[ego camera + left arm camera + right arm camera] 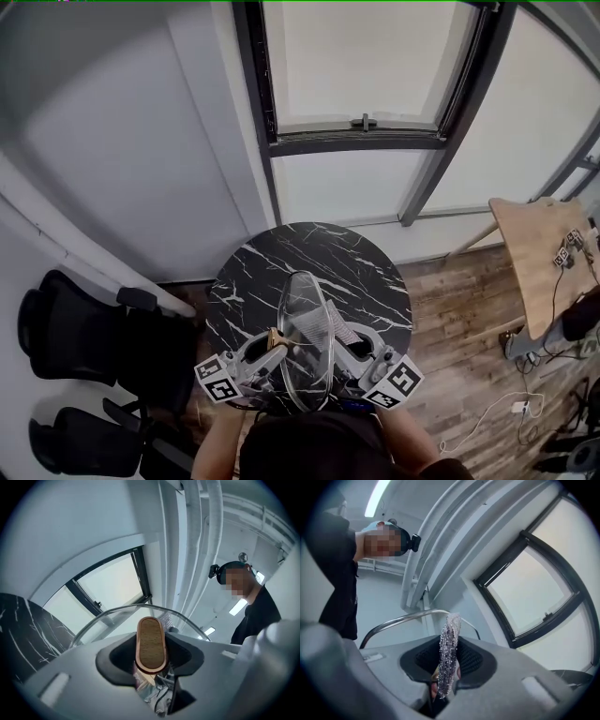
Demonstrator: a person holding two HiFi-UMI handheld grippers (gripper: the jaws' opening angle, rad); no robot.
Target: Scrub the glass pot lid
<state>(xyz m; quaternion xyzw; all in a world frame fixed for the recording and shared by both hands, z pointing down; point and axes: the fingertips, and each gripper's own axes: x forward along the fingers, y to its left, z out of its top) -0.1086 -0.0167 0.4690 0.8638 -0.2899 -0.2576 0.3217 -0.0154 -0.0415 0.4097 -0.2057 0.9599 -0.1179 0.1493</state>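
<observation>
The round clear glass pot lid [306,319] with a thin metal rim stands on edge in the air, above the near side of a round black marble-patterned table [309,246]. It sits between the two grippers, with its faces turned toward them. It is see-through, and the table's white veins show through the glass. An oval wooden knob [275,338] sits at the centre of the face turned to the left gripper.

The left gripper [272,345] has its jaws part-way closed and pinching that wooden knob [151,645], which fills the gap between the dark pads. In the left gripper view the lid's rim [115,615] arcs just beyond the left gripper's [151,654] tips.

The right gripper [352,345] is on the lid's other side. Its jaws are pressed onto a silvery, glittering mesh scrubbing cloth [449,651], which stands up from between the pads as a narrow folded strip. In the right gripper view the lid's rim [401,619] curves just past the right gripper's [446,665] tips. From the head view the scrubbing cloth [339,328] lies right beside the glass. Whether it touches the glass cannot be told.
</observation>
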